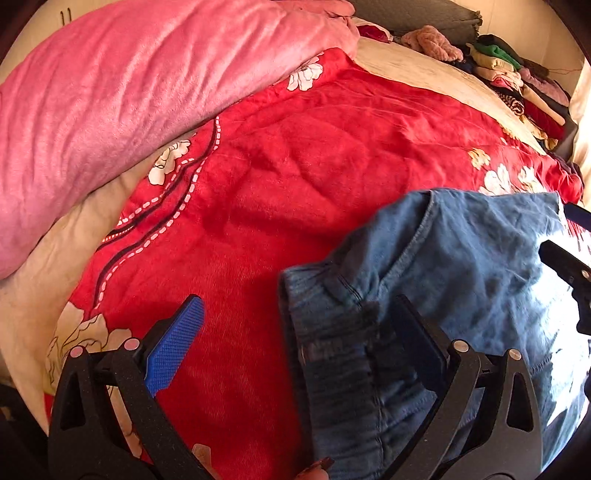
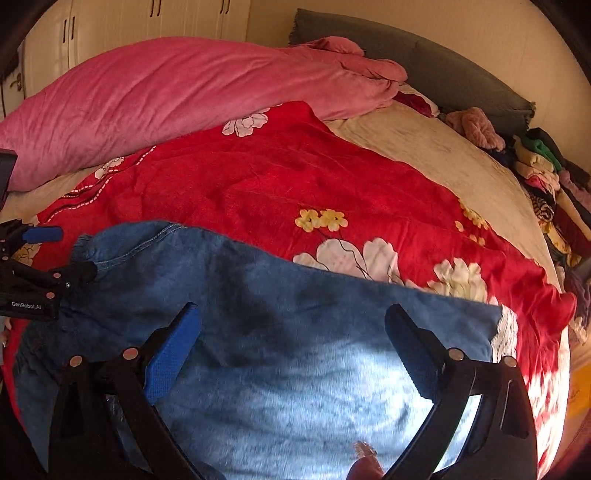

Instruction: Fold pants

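Note:
Blue denim pants (image 1: 461, 280) lie on the red floral blanket (image 1: 295, 166), also in the right wrist view (image 2: 295, 350) with a white lace hem (image 2: 508, 332) at the right end. My left gripper (image 1: 295, 325) is open, jaws wide apart, over the waistband end of the pants; its right finger rests over the denim. It also shows at the left edge of the right wrist view (image 2: 44, 254). My right gripper (image 2: 291, 332) is open and empty just above the middle of the pants.
A rolled pink blanket (image 2: 184, 92) lies along the far left of the bed. A pile of folded clothes (image 2: 546, 184) sits at the far right edge. A grey headboard (image 2: 443, 70) and white cupboards (image 2: 110, 22) stand behind.

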Motion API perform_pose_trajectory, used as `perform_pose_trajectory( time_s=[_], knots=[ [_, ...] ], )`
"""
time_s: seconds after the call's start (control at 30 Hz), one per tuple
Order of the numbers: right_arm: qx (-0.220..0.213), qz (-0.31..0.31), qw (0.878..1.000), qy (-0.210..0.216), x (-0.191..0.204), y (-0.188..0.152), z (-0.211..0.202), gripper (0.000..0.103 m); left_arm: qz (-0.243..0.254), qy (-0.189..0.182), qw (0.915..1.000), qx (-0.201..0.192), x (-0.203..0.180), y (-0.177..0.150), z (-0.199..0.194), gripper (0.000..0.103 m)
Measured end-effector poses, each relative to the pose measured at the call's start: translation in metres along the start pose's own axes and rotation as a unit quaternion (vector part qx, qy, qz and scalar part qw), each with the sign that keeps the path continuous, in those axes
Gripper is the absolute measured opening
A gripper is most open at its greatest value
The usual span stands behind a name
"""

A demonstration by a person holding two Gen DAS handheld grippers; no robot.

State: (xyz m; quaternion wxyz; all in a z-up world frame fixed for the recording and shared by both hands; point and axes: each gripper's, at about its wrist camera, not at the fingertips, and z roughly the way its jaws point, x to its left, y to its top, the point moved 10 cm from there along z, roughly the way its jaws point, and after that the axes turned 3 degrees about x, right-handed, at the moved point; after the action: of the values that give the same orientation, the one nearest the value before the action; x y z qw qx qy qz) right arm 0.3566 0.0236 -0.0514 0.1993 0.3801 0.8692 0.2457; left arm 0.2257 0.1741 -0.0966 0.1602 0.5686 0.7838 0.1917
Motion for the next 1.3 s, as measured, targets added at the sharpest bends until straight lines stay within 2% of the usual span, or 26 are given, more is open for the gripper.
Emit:
perform_pose_trajectory(
  time_s=[0.2,0.37,0.43,0.5,0.53,0.6,0.7,0.73,0.77,0.8,0.87,0.9,0.97,1.07,1.3],
  knots=[
    [0.025,-0.034,0.999,0.019,0.002,0.022,0.041,0.099,0.005,-0.015,0.9998,0.008,0.001,0.001,0.013,0.094],
    [0.047,-0.079,0.995,0.024,0.009,0.031,0.063,0.099,0.016,-0.029,0.9994,-0.005,-0.005,0.006,0.015,0.094],
    [0.049,-0.092,0.994,0.023,0.011,0.035,0.068,0.099,0.027,-0.036,0.9989,-0.015,-0.009,0.007,0.013,0.084],
    [0.051,-0.1,0.993,0.032,0.014,0.038,0.072,0.099,0.048,-0.054,0.9971,-0.025,-0.019,0.006,0.008,0.053],
    [0.053,-0.104,0.993,0.035,0.015,0.039,0.074,0.099,0.056,-0.059,0.9963,-0.026,-0.023,0.005,0.006,0.049],
    [0.059,-0.11,0.991,0.042,0.017,0.04,0.079,0.099,0.073,-0.05,0.9952,-0.041,-0.027,0.005,-0.002,0.036],
    [0.061,-0.113,0.99,0.058,0.023,0.037,0.084,0.098,0.077,-0.066,0.993,-0.06,-0.03,0.005,-0.017,0.03],
    [0.057,-0.113,0.99,0.066,0.026,0.036,0.085,0.095,0.078,-0.07,0.9925,-0.064,-0.03,0.004,-0.021,0.03],
    [0.055,-0.111,0.989,0.079,0.029,0.034,0.085,0.081,0.079,-0.071,0.9921,-0.066,-0.03,0.003,-0.024,0.029],
    [0.051,-0.107,0.988,0.095,0.033,0.032,0.084,0.071,0.08,-0.077,0.9914,-0.07,-0.031,0.003,-0.028,0.029],
    [0.032,-0.103,0.986,0.124,0.043,0.029,0.076,0.035,0.082,-0.08,0.9906,-0.075,-0.033,0.0,-0.032,0.028],
    [0.024,-0.105,0.985,0.134,0.048,0.027,0.071,0.027,0.086,-0.077,0.9902,-0.078,-0.034,-0.001,-0.034,0.028],
    [0.006,-0.109,0.986,0.123,0.052,0.024,0.061,0.01,0.089,-0.073,0.9899,-0.083,-0.034,-0.002,-0.039,0.028],
    [-0.018,-0.079,0.988,0.129,0.047,0.022,0.042,0.006,0.093,-0.067,0.9892,-0.092,-0.031,-0.003,-0.045,0.028],
    [-0.07,-0.006,0.985,0.159,0.034,0.006,-0.026,0.005,0.109,-0.066,0.985,-0.116,-0.033,-0.01,-0.071,0.028]
  ],
)
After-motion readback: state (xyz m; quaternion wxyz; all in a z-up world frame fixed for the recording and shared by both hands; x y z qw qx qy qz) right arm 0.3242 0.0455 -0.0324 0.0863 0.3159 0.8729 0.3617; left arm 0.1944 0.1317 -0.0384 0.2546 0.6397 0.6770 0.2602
